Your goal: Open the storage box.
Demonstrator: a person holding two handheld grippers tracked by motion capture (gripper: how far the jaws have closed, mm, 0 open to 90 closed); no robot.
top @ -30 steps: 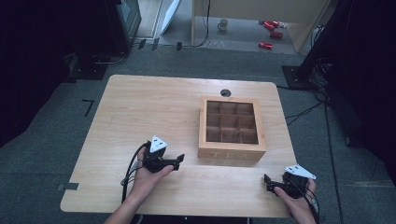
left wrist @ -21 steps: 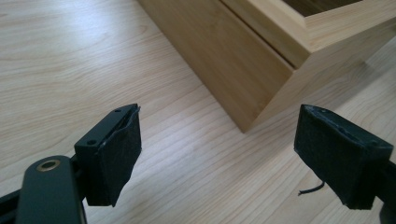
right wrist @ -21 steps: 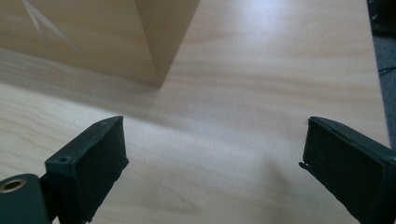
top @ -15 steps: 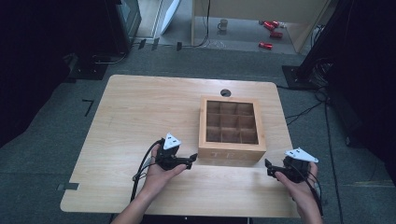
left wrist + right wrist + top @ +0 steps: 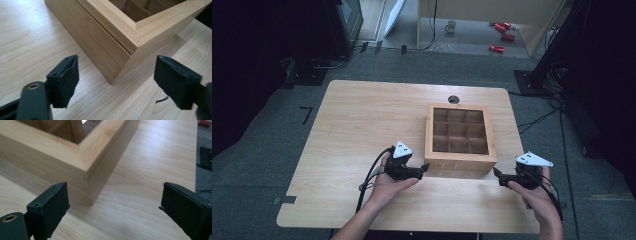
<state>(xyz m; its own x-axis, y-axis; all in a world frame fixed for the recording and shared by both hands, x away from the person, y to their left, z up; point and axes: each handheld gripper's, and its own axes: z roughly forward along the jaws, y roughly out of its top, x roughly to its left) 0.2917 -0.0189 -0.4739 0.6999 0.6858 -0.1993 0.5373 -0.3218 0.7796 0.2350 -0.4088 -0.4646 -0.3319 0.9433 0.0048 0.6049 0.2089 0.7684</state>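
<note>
While both grippers flank the wooden box [image 5: 460,160], table [image 5: 362,120] lies bare.

A: What does the table [image 5: 362,125] look like?
B: Pale wood with rounded corners and a round cable hole [image 5: 453,99] near its far edge. It stands on grey carpet [image 5: 272,165].
A: And beyond it?
B: A light wooden cabinet [image 5: 492,10], red cans [image 5: 502,37] and a mug [image 5: 451,26] on the floor. Dark stands flank both sides, with cables [image 5: 537,120] trailing on the right. The edges are dim.
</note>
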